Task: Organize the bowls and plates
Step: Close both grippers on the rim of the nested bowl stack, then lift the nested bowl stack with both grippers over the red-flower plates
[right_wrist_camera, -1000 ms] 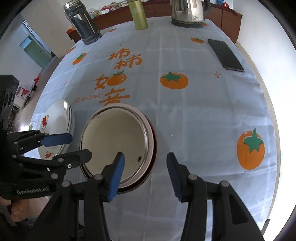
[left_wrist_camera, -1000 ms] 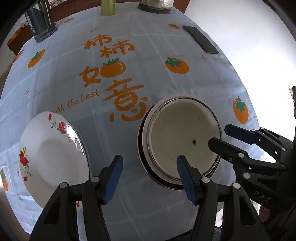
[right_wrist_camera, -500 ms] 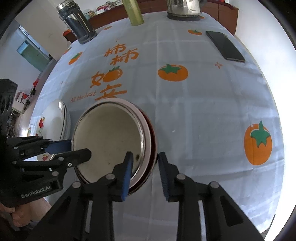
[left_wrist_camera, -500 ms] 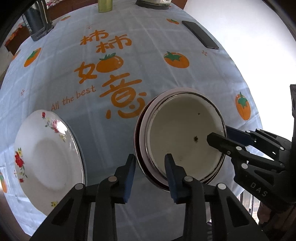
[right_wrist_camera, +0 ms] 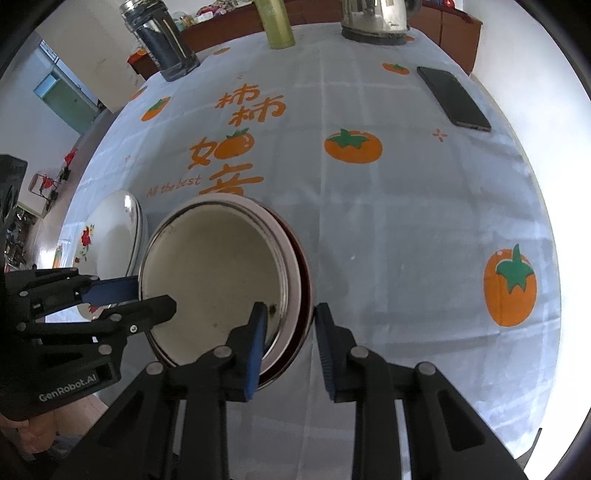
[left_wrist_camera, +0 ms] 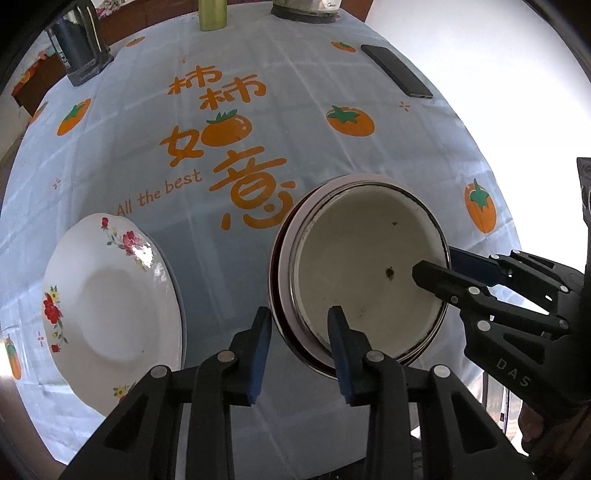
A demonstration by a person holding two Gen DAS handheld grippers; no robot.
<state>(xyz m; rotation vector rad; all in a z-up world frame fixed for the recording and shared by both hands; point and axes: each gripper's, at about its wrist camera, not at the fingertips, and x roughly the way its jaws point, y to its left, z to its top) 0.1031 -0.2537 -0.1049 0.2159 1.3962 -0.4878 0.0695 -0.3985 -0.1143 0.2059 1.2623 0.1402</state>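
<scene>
1. both tools have narrowed their jaws since the earlier frames and now straddle the rim of the stacked dishes; neither hand has travelled much.
2. left tool (left_wrist_camera: 299, 350): clenched on the near-left rim of the stack (left_wrist_camera: 364, 266), one pad outside, one inside the bowl.
3. right tool (right_wrist_camera: 288, 339): clenched on the opposite, near-right rim (right_wrist_camera: 295, 280), again one pad in, one out.
4. the stack sits right at both tools' tips on the counter (right_wrist_camera: 406, 221): a cream enamel-looking bowl with a thin metal edge and small dark specks, nested on a pale plate over a dark red one.
5. handling, as a judgement: stiff, fairly heavy together, glazed and slippery, chip-prone; the nested pieces could slide apart, so hold opposite rims and lift level.
6. beyond the left tool's left finger lies a white floral plate (left_wrist_camera: 110, 295), a little apart from the stack, likely the next piece to join.
7. farther off: a phone (right_wrist_camera: 454, 98), a kettle (right_wrist_camera: 373, 18), a green bottle (right_wrist_camera: 277, 22).
</scene>
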